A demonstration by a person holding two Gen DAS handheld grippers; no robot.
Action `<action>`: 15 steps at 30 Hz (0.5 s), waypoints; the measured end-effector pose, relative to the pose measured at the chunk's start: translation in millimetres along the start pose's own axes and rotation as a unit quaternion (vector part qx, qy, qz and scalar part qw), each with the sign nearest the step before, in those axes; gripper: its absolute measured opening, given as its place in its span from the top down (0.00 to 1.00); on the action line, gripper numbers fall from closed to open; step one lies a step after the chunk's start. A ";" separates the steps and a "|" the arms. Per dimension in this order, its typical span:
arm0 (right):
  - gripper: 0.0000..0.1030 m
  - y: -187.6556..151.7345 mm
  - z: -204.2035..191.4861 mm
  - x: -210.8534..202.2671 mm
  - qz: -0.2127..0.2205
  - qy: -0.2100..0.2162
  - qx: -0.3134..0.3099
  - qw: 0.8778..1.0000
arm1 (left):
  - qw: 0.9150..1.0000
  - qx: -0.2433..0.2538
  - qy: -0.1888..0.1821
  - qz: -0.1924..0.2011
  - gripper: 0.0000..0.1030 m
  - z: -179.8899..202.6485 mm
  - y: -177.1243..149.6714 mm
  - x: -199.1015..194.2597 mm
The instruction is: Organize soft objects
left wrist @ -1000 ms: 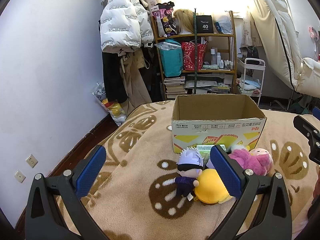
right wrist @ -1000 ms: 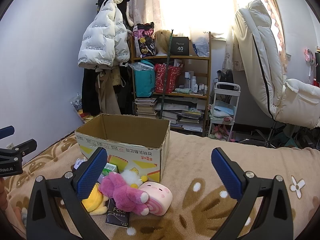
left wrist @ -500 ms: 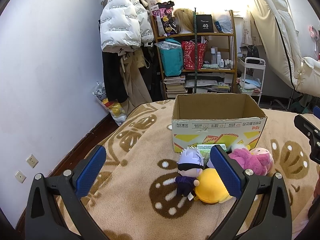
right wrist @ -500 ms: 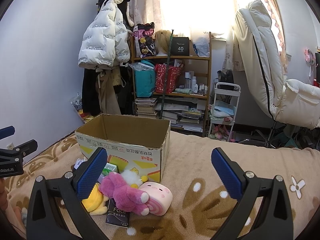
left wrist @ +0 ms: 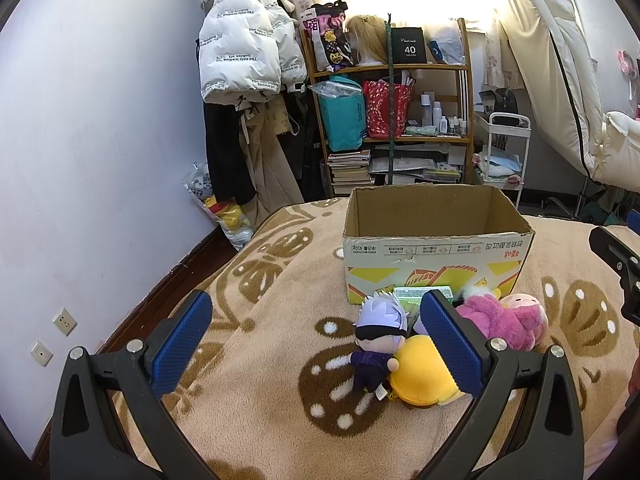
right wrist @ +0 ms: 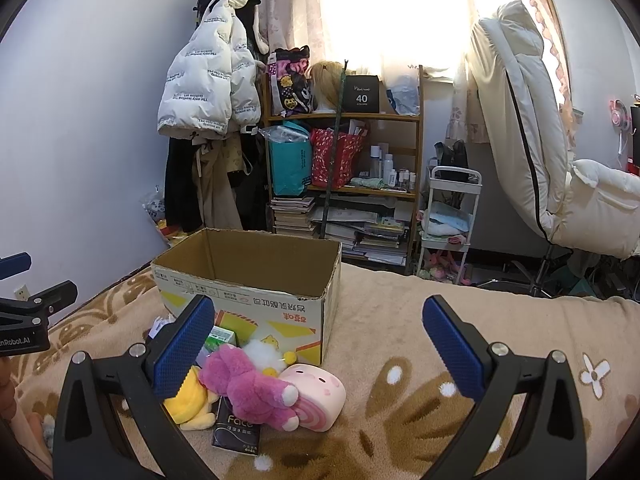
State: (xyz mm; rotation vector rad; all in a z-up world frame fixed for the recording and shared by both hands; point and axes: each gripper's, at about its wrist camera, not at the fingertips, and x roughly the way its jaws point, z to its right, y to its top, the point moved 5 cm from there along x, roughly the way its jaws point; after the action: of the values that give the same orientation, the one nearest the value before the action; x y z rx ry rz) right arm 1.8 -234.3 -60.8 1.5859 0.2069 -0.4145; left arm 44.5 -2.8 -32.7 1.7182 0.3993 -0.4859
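Note:
An open cardboard box [left wrist: 436, 252] stands on the beige blanket; it also shows in the right wrist view [right wrist: 256, 280]. Before it lie a white-haired doll [left wrist: 378, 340], a yellow plush [left wrist: 420, 376], a magenta plush [left wrist: 490, 318] and a pink roll plush [left wrist: 524, 308]. In the right wrist view the magenta plush [right wrist: 248, 384], pink roll plush [right wrist: 316, 396] and yellow plush [right wrist: 190, 404] lie by a black pack [right wrist: 236, 432]. My left gripper [left wrist: 316, 344] is open and empty, above the blanket left of the toys. My right gripper [right wrist: 316, 344] is open and empty, above and right of them.
A green carton [left wrist: 422, 294] leans against the box front. A cluttered wooden shelf [left wrist: 392, 120], a white jacket [left wrist: 244, 48] on a rack and a white cart [left wrist: 500, 152] stand beyond the bed. A white chair [right wrist: 560, 168] is at the right.

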 end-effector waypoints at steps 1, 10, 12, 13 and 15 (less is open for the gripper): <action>0.00 0.7 0.0 -0.5 0.000 0.000 0.000 1.000 | 1.000 0.000 0.000 0.000 0.01 -0.1 0.0 0.1; 0.00 -1.0 -2.3 1.1 0.001 0.001 -0.001 1.000 | 1.000 0.001 0.001 -0.005 0.01 0.7 -3.1 2.1; 0.00 -1.8 -2.4 1.3 0.001 0.000 -0.001 1.000 | 1.000 0.001 0.000 -0.005 0.01 0.5 -3.8 2.2; 0.00 -0.9 -1.9 0.8 0.002 0.000 0.000 1.000 | 1.000 0.001 0.000 -0.006 0.01 0.6 -4.4 2.3; 0.00 0.5 -2.8 -0.3 0.006 0.000 0.000 1.000 | 1.000 0.002 -0.003 -0.010 0.01 1.8 -4.1 3.5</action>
State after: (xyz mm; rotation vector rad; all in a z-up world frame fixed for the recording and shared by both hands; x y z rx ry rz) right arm 2.0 -231.5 -60.2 1.5869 0.1984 -0.4054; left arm 45.2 -3.8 -38.2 1.7179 0.4118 -0.5051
